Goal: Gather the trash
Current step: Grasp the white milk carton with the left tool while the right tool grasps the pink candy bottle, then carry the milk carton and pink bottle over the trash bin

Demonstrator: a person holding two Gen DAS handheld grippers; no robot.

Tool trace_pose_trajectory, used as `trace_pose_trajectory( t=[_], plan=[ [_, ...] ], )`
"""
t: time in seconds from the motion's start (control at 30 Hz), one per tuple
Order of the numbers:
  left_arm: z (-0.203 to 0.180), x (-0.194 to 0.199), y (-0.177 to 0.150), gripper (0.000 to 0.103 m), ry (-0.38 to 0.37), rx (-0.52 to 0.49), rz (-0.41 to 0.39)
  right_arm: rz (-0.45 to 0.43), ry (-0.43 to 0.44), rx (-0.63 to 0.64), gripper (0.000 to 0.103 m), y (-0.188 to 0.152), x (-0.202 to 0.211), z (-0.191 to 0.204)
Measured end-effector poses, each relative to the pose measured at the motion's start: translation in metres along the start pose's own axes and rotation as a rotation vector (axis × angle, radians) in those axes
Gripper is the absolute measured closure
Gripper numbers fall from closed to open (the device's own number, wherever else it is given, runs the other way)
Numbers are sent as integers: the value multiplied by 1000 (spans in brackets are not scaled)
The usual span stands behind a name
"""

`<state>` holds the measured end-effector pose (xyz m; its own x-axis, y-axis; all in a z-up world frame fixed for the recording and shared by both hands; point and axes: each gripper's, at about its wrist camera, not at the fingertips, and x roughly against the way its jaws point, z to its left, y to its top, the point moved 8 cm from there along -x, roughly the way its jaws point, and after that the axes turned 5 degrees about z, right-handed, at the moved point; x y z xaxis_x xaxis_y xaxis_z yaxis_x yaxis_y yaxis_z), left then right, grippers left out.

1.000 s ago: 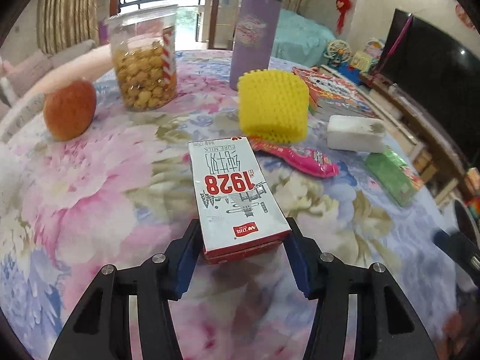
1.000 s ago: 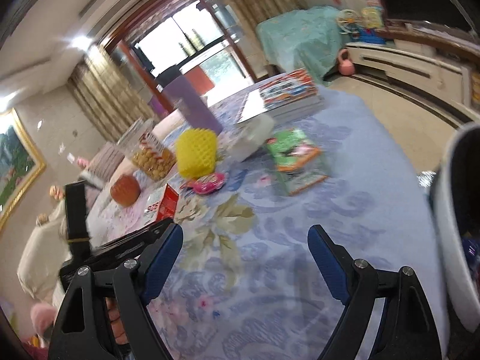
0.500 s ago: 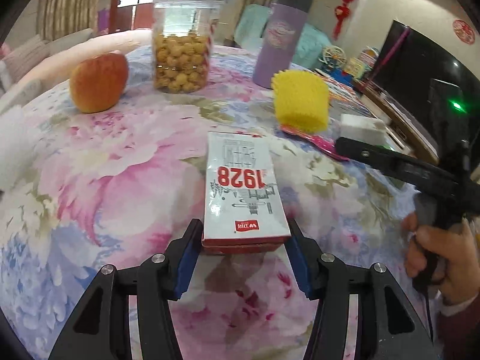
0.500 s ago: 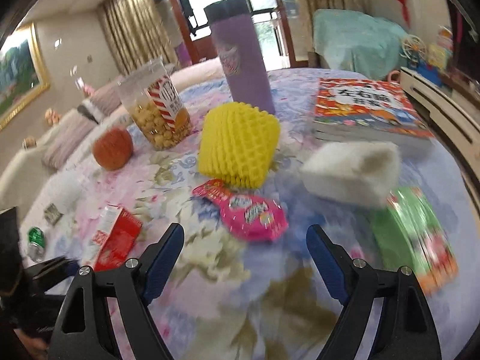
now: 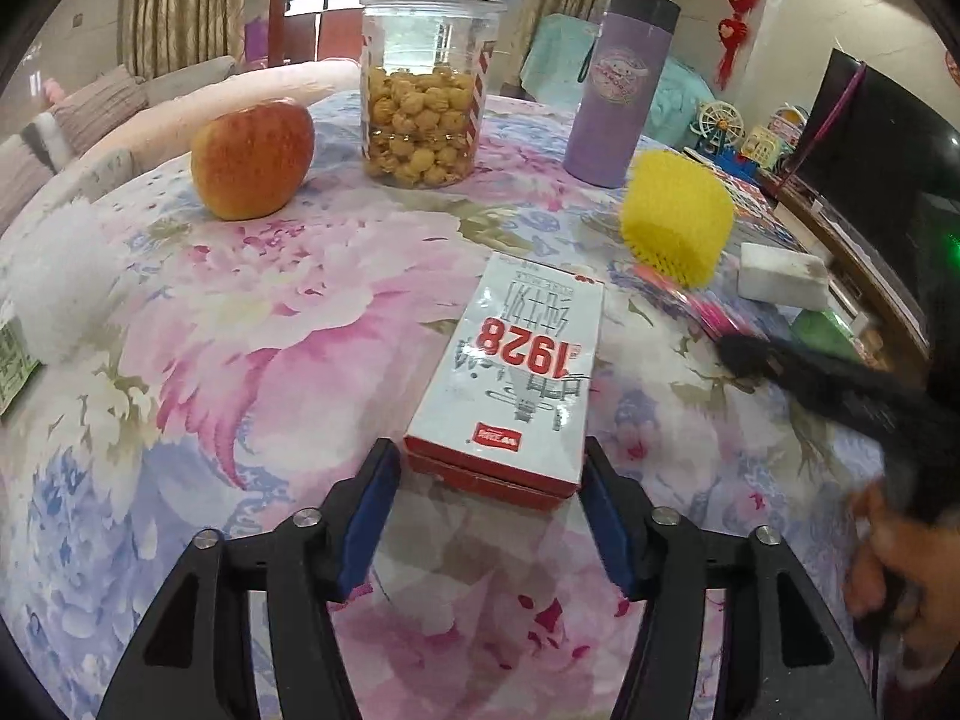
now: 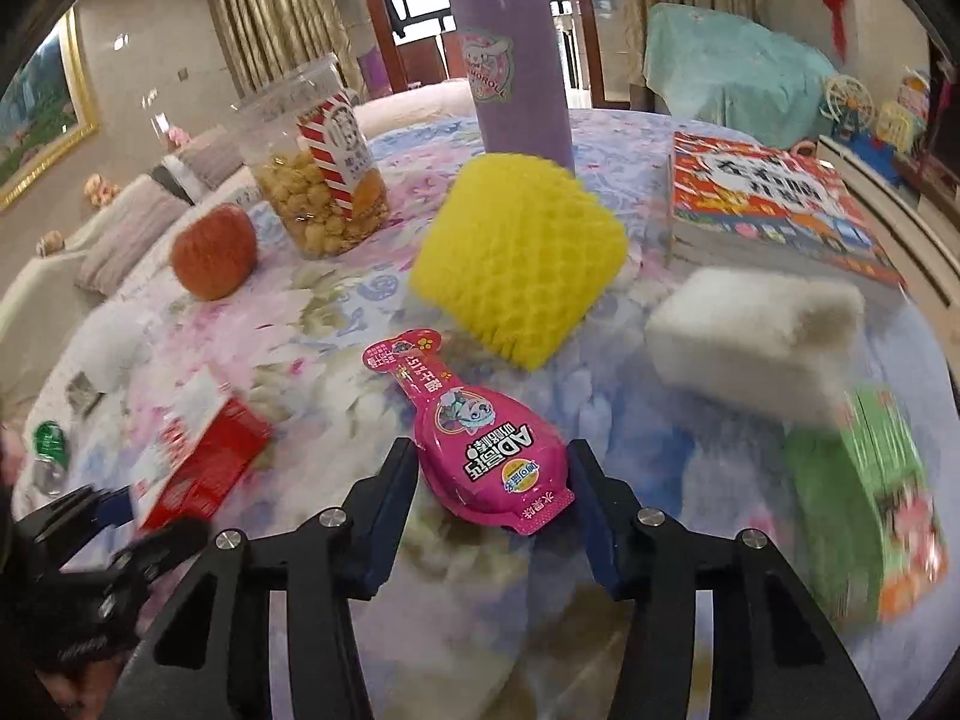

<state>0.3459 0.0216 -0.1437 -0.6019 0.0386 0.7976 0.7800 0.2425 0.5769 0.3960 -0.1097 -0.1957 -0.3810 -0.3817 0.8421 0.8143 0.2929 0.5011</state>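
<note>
A white and red "1928" milk carton (image 5: 522, 378) lies flat on the floral tablecloth (image 5: 240, 330). My left gripper (image 5: 489, 510) is open, its blue pads on either side of the carton's near end. A pink drink pouch (image 6: 480, 438) lies flat in front of my right gripper (image 6: 489, 510), which is open with its pads beside the pouch's near end. The carton (image 6: 198, 456) also shows at the left of the right wrist view. A yellow foam net (image 6: 516, 258) sits behind the pouch.
An apple (image 5: 252, 159), a snack jar (image 5: 426, 90) and a purple flask (image 5: 621, 90) stand at the back. A white sponge block (image 6: 756, 342), a green pack (image 6: 864, 492) and a book (image 6: 768, 204) lie to the right. A white ball (image 5: 54, 294) lies at the left.
My right gripper has swung in from the table's edge and come down around the pink pouch. My left gripper has stayed at the carton, now seen from lower and closer.
</note>
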Motion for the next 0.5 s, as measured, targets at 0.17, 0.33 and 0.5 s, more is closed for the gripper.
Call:
trace_pose_trajectory(
  t=[0.17,0.33,0.5],
  plan=[
    [4,1,0,28,3,13,1,2,10,-10,50,-31,23,6],
    [5,-1,5,28,-6,15,5,-4,-22,25,50,-33,29,7],
    [1,-6,8,50,-9,-7,9,14,-29,53,55,-31,19,6]
  ],
)
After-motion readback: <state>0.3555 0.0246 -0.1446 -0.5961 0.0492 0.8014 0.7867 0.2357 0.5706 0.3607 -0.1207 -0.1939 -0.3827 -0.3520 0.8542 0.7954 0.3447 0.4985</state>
